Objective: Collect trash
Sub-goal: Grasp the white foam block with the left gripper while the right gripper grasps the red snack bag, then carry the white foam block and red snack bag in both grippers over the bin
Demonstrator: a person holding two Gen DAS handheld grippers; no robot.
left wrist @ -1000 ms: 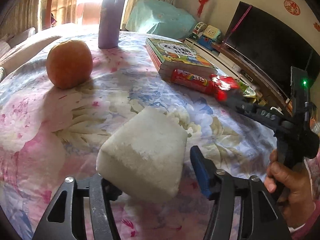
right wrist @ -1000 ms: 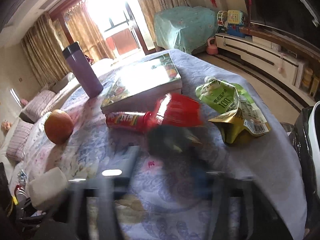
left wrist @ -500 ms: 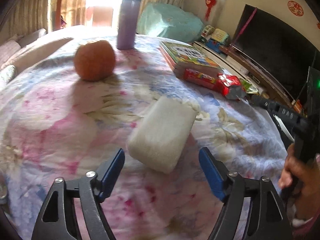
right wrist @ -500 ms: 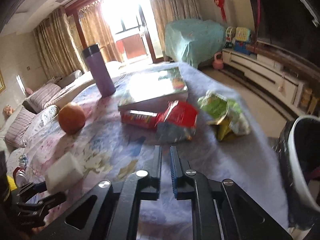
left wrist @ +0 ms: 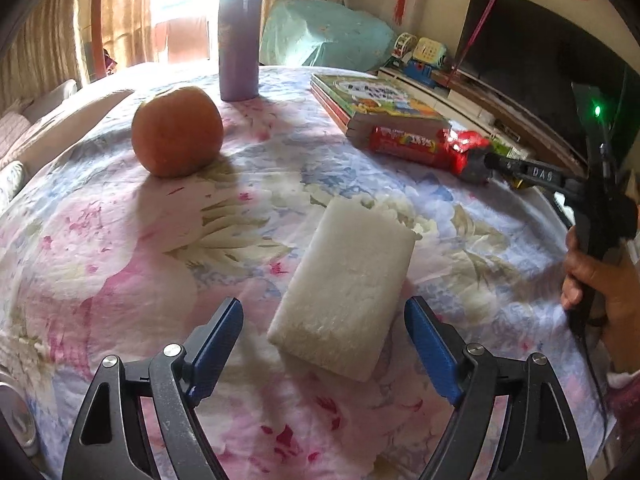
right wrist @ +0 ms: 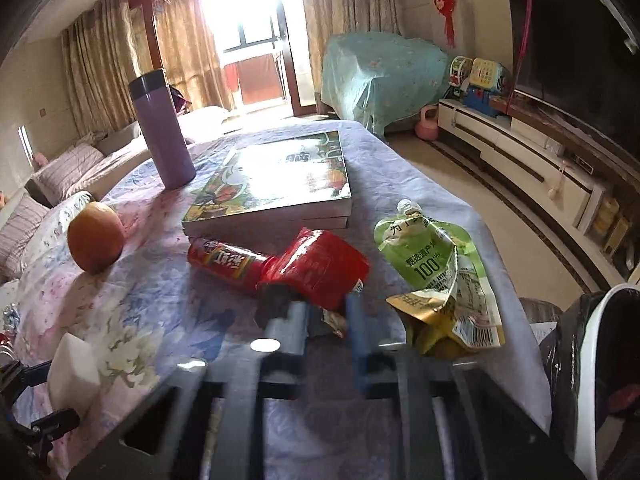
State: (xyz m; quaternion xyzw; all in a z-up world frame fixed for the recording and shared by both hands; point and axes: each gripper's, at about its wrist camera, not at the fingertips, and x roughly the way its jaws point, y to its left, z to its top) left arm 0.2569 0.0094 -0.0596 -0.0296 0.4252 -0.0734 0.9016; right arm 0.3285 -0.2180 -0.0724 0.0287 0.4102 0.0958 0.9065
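Two wrappers are within reach: the red snack wrapper (right wrist: 320, 268) lies on the table (right wrist: 400, 152) against the books (right wrist: 276, 184), the green pouch (right wrist: 436, 272) beside it. The right claw (right wrist: 326, 324) is closing on the red one's near edge — blur hides contact. It should pinch the crumpled fold firmly. The left claw (left wrist: 324, 344) is opening, straddling the white sponge (left wrist: 348, 292) — not gripping.

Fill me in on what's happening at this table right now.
A person is clearing trash from a floral-covered table with a gripper in each hand. The left gripper is opening around a white sponge block, its pads clear of it. The right gripper is closing at the edge of a crumpled red snack wrapper; the view is too blurred to show a grip. A green pouch lies beside it, and a lined bin waits at the table's right.
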